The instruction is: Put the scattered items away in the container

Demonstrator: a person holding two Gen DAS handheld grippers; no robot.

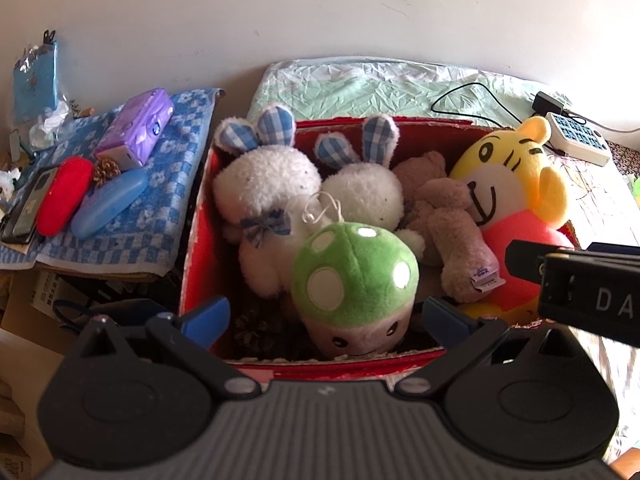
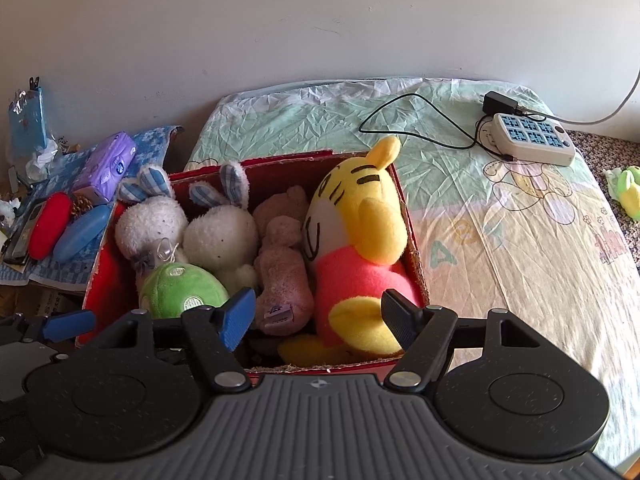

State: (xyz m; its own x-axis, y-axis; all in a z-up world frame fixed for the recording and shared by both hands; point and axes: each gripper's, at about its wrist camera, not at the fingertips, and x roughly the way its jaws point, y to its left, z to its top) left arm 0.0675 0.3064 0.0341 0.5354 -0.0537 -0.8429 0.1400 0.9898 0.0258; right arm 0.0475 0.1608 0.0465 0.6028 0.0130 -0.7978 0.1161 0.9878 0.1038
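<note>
A red cardboard box [image 1: 196, 240] [image 2: 412, 248] stands on the bed and holds several plush toys: two white rabbits [image 1: 264, 184] [image 2: 220, 236], a green mushroom [image 1: 352, 276] [image 2: 180, 288], a pinkish-brown bear [image 1: 448, 216] [image 2: 280, 256] and a yellow tiger [image 1: 516, 184] [image 2: 356, 224]. My left gripper [image 1: 326, 316] is open above the box's near edge, its blue fingertips either side of the mushroom without touching it. My right gripper [image 2: 320, 316] is open above the near edge, over the tiger's legs, holding nothing.
Left of the box a blue checked cloth [image 1: 168, 200] carries a purple tissue pack [image 1: 140, 128], red case [image 1: 64, 196], blue case [image 1: 108, 204], pine cone and phone. A white power strip [image 2: 532, 140] with black cable lies on the bed sheet [image 2: 520, 240]. A green-yellow item [image 2: 630, 188] lies far right.
</note>
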